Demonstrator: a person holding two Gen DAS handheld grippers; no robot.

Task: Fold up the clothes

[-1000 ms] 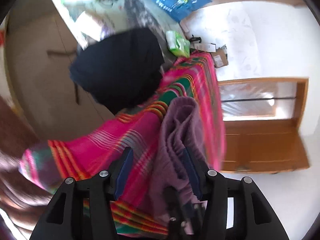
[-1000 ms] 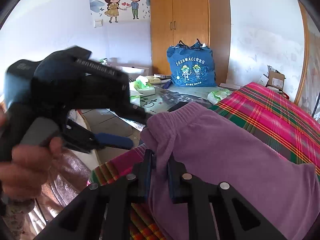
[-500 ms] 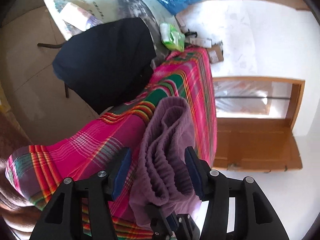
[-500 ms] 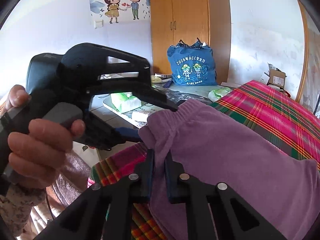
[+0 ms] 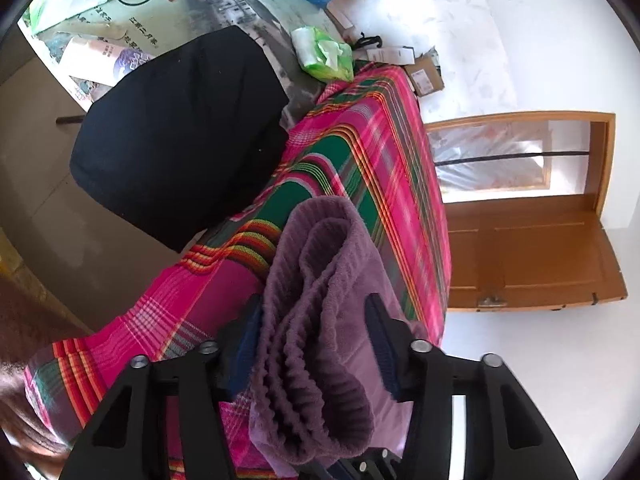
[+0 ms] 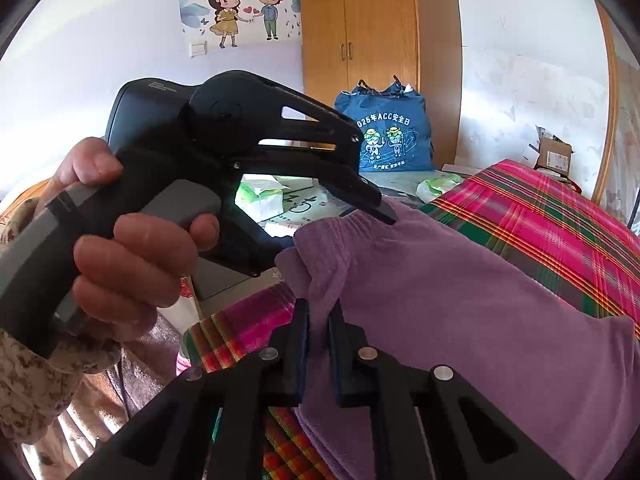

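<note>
Purple fleece garment [image 6: 460, 300] bunched up on the plaid bed cover [image 5: 360, 152]

Right gripper [image 6: 319, 334] jaws pinch its edge tight; left gripper [image 5: 314, 344] jaws sit spread wide around the ribbed waistband.

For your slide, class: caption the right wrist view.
Right gripper pinches purple garment on plaid bedspread.

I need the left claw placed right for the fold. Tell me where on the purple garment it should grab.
Grip the ribbed waistband of the purple garment, the bunched end nearest the bed's edge. Come in end-on with the left claw, whose open fingers already sit either side of it. The right claw pinches the neighbouring corner.
</note>
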